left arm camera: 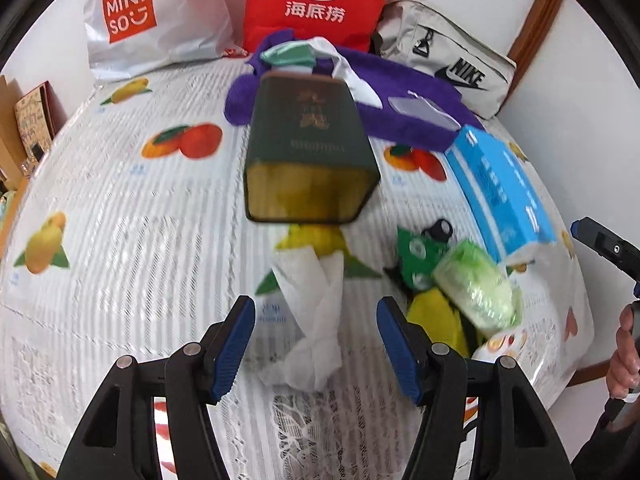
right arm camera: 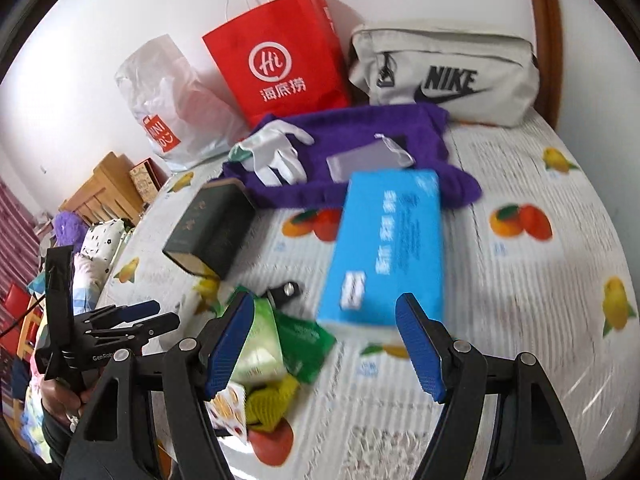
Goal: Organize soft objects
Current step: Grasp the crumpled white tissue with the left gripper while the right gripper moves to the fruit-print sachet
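Note:
In the left wrist view my left gripper (left arm camera: 318, 346) hangs open over a crumpled white tissue (left arm camera: 316, 312), which lies on the fruit-print tablecloth (left arm camera: 120, 220) between the fingers without touching the pads. To its right lie a green tissue pack (left arm camera: 476, 284), a green pouch (left arm camera: 416, 256) and a yellow cloth (left arm camera: 436, 316). My right gripper (right arm camera: 324, 346) is open and holds nothing; a blue tissue pack (right arm camera: 384, 248) lies just beyond it. A purple cloth (right arm camera: 360, 132) at the back carries a white glove (right arm camera: 276, 152) and a grey pouch (right arm camera: 368, 160).
A dark green box (left arm camera: 308, 152) lies on its side mid-table. A Miniso bag (left arm camera: 152, 16), a red paper bag (left arm camera: 316, 0) and a grey Nike bag (right arm camera: 444, 76) stand along the wall. Wooden furniture (right arm camera: 104, 188) and bedding are off the table's left edge.

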